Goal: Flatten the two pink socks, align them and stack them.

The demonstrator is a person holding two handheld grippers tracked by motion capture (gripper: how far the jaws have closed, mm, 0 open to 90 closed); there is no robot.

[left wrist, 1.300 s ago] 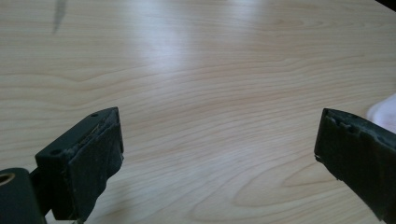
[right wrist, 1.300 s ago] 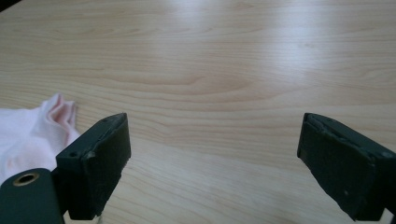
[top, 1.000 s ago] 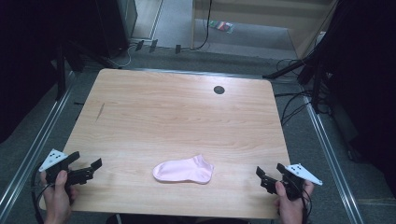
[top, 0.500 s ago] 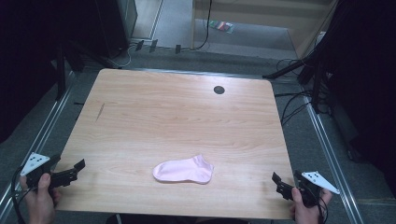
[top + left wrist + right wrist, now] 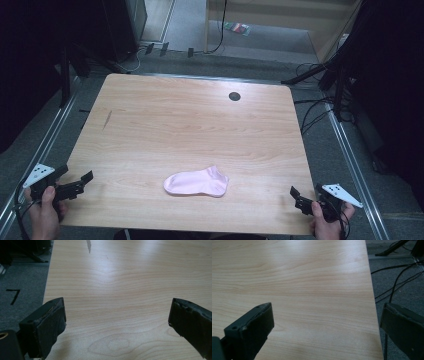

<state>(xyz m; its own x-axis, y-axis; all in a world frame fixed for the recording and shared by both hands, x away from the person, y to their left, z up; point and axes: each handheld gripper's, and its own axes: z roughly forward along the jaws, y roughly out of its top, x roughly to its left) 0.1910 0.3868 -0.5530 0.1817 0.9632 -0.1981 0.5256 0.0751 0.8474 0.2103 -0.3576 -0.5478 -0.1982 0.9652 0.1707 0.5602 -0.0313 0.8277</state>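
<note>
High view puts the pink sock (image 5: 196, 182) flat near the table's (image 5: 190, 125) front edge, midway between my hands and well apart from both. My left gripper (image 5: 82, 181) and right gripper (image 5: 298, 197) sit at the front corners, jaws wide and empty; the right's have just been opening. I'd approach low, one gripper per sock end.
</note>
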